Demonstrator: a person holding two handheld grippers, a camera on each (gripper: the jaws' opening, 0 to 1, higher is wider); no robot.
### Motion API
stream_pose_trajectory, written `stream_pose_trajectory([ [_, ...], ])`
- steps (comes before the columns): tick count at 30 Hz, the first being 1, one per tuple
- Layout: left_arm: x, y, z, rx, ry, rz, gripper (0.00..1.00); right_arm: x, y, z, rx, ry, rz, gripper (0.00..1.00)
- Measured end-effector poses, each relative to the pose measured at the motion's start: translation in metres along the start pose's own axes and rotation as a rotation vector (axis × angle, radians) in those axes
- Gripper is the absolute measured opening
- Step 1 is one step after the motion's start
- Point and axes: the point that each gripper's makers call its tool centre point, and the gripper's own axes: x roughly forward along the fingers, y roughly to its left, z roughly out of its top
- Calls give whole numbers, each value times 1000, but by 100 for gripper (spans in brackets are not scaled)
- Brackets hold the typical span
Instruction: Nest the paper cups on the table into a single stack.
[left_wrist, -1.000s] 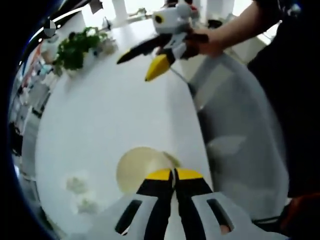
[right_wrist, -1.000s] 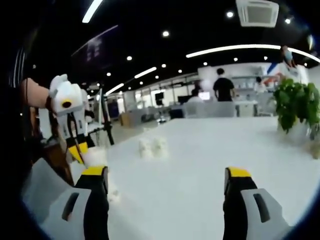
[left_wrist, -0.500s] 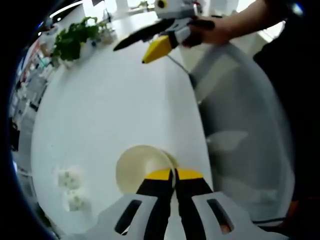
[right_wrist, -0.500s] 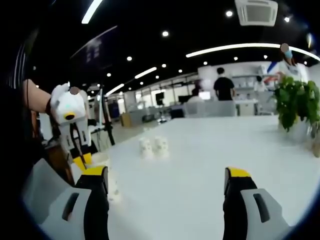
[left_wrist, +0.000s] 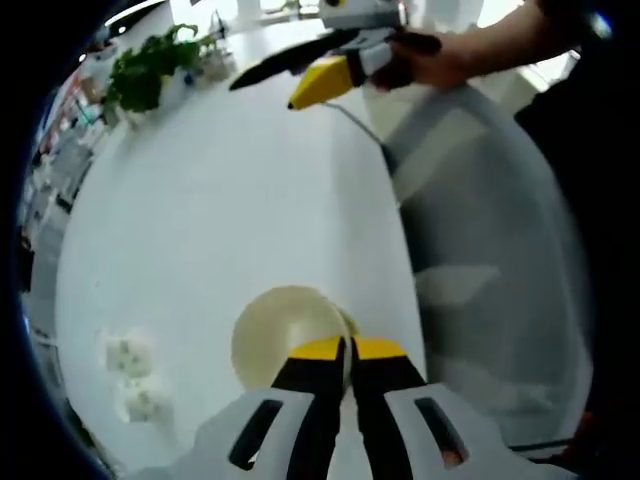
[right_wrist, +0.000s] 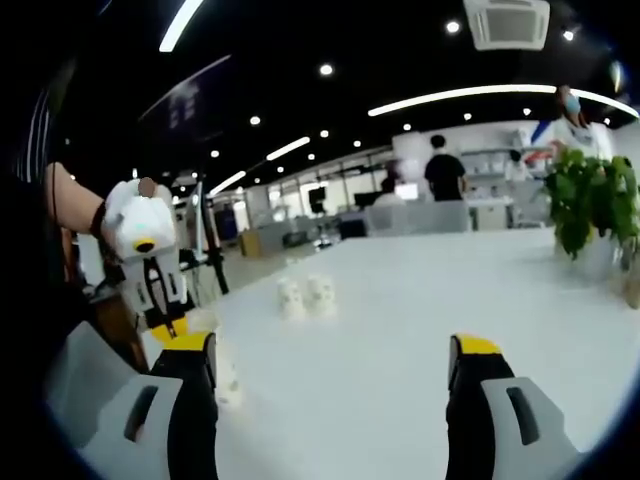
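— White table, busy office behind: where are the cups?
— Left gripper pinches one paper cup; two more stand well apart. Right gripper spread wide.

We see the left gripper pinched tight on the rim of a cup, mouth facing us, over the white table. Two more cups sit near left. Right gripper hangs far, jaws apart. Plant at far left.
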Motion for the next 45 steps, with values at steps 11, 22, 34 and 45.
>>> stream_pose_trajectory([
  [11,-4,0,-3,21,6,1,1,-1,1,3,9,-6,-3,94],
  [22,-14,3,-4,26,-3,20,12,0,3,2,-1,3,9,93],
  [34,-24,3,-3,16,-17,24,15,0,5,5,-5,0,12,92],
  [45,-31,0,-1,2,-37,25,9,-1,3,3,-13,2,6,92],
])
